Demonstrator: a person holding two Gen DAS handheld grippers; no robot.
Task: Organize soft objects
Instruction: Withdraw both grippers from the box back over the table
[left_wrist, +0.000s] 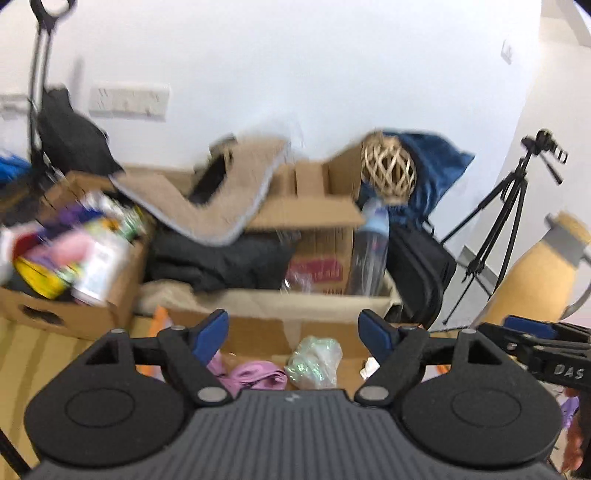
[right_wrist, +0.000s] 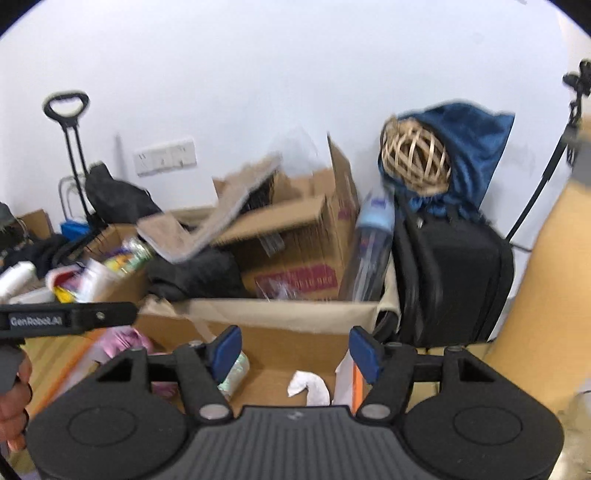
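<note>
A shallow cardboard box (left_wrist: 258, 332) (right_wrist: 280, 343) lies just ahead of both grippers. In it lie a purple cloth (left_wrist: 255, 374) (right_wrist: 125, 341), a pale iridescent bundle (left_wrist: 314, 360) (right_wrist: 236, 369) and a crumpled white piece (right_wrist: 310, 386). My left gripper (left_wrist: 293, 334) is open and empty above the box's near side. My right gripper (right_wrist: 295, 349) is open and empty above the same box. The left gripper's body shows at the left edge of the right wrist view (right_wrist: 66, 317). The right gripper's body shows at the right edge of the left wrist view (left_wrist: 546, 350).
Behind the box stand an open cardboard carton (left_wrist: 317, 236) (right_wrist: 295, 240), a beige mat (left_wrist: 221, 188), black fabric (left_wrist: 221, 258), a plastic bottle (left_wrist: 371, 247), a wicker ball (left_wrist: 388, 166) on blue cloth, a black bag (right_wrist: 450, 273), a box of clutter (left_wrist: 70, 258) and a tripod (left_wrist: 495, 229).
</note>
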